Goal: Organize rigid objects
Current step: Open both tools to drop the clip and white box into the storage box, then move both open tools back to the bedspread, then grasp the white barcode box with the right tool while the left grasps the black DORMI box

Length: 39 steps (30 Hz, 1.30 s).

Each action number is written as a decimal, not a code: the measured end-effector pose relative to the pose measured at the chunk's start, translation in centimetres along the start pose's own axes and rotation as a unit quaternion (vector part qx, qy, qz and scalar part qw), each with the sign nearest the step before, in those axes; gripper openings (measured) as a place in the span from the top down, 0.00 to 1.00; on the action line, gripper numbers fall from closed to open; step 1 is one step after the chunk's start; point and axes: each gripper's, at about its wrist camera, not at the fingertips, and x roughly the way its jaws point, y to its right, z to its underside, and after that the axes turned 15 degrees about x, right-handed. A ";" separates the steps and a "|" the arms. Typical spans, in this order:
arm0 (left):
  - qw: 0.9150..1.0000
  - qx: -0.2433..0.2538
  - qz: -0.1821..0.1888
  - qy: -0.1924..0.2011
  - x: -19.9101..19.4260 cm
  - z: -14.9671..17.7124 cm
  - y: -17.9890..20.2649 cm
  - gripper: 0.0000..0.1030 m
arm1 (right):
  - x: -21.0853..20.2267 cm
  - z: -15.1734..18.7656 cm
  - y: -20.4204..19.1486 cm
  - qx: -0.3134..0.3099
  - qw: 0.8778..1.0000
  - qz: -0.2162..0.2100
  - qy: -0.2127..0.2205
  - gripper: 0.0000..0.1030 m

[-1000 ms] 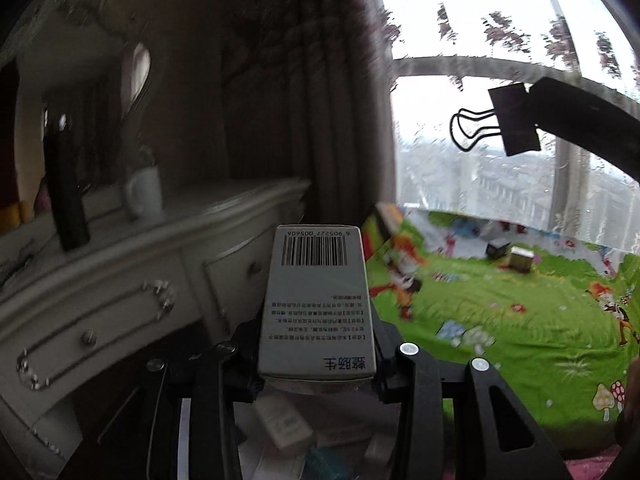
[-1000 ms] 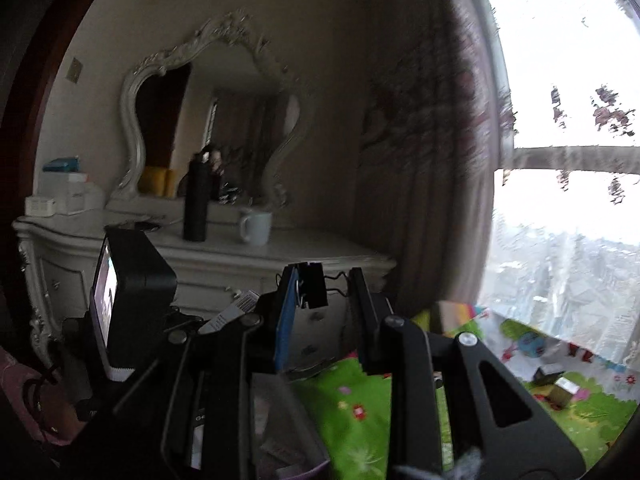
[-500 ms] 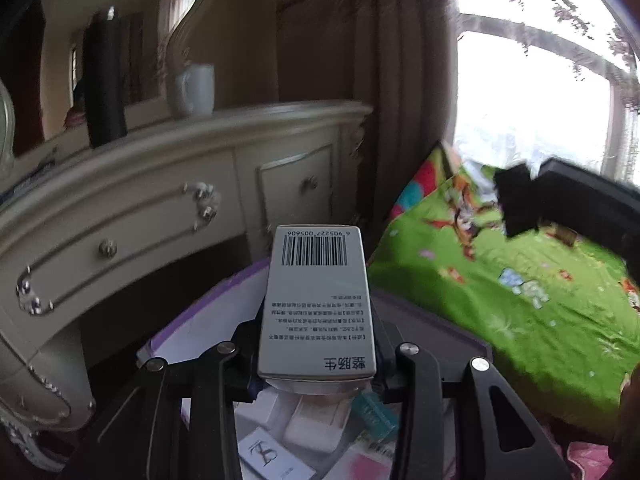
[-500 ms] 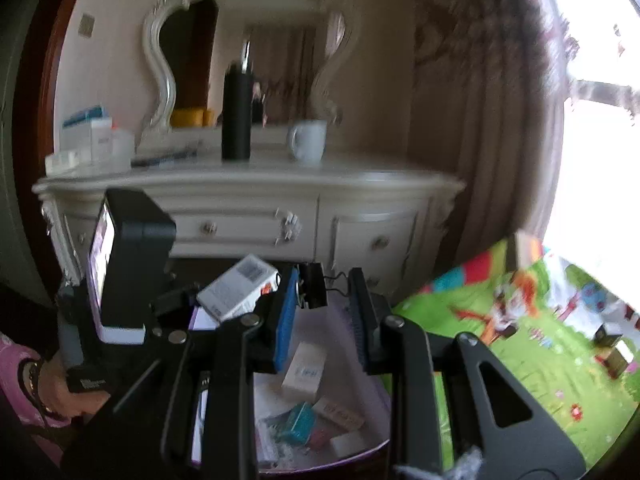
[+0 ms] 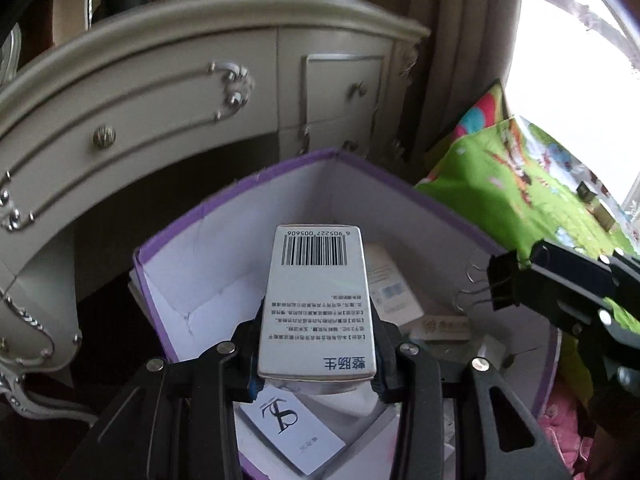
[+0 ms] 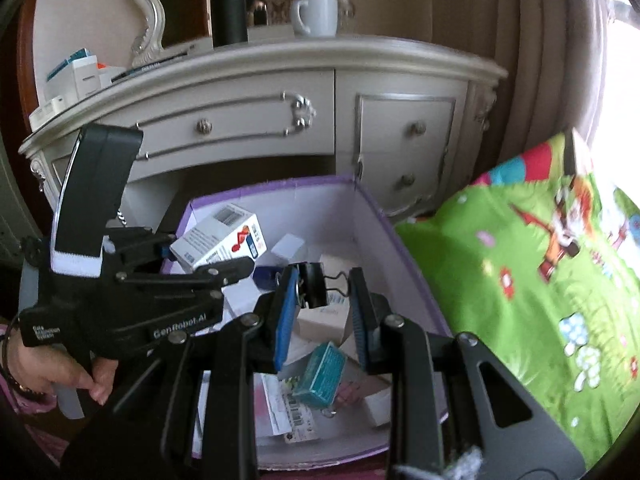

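My left gripper (image 5: 316, 360) is shut on a white medicine box (image 5: 318, 300) with a barcode, held over the purple-rimmed storage box (image 5: 280, 168). It also shows in the right wrist view (image 6: 220, 246), held by the left gripper (image 6: 176, 256). My right gripper (image 6: 320, 312) is shut on a black binder clip (image 6: 312, 288), its wire handles against the right finger, above the same storage box (image 6: 400, 248). The clip also shows in the left wrist view (image 5: 502, 284). Several small boxes and cards lie inside the storage box.
A cream dresser (image 6: 280, 92) with drawers stands just behind the storage box, with a white mug (image 6: 316, 14) and black bottle (image 6: 228, 0) on top. A green cartoon play mat (image 6: 540, 280) lies to the right. Curtains and a bright window are at the back right.
Both grippers have tilted downward and moved over the storage box with their loads. The dresser has risen in view and the box interior now fills the lower frames.
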 end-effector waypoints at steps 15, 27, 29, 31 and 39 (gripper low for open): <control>0.997 -0.001 -0.021 -0.075 2.4 -1.2 0.9 0.22 | 0.2 0.5 2.6 0.059 0.998 -0.014 -0.031 0.44; 0.995 0.063 -0.007 -0.072 2.9 -5.5 7.2 0.17 | -10.2 0.7 17.3 0.178 0.977 0.113 0.039 0.21; 0.995 0.075 0.047 -0.052 2.9 -7.7 10.3 0.17 | -11.8 1.4 21.9 0.202 0.963 0.175 0.029 0.20; 0.989 0.092 0.110 -0.040 3.4 -10.1 14.3 0.17 | -13.5 2.3 27.3 0.242 0.943 0.229 0.013 0.20; 0.946 0.215 0.242 -0.020 10.2 -16.7 33.7 0.12 | -17.0 4.6 45.8 0.378 0.874 0.304 -0.007 0.20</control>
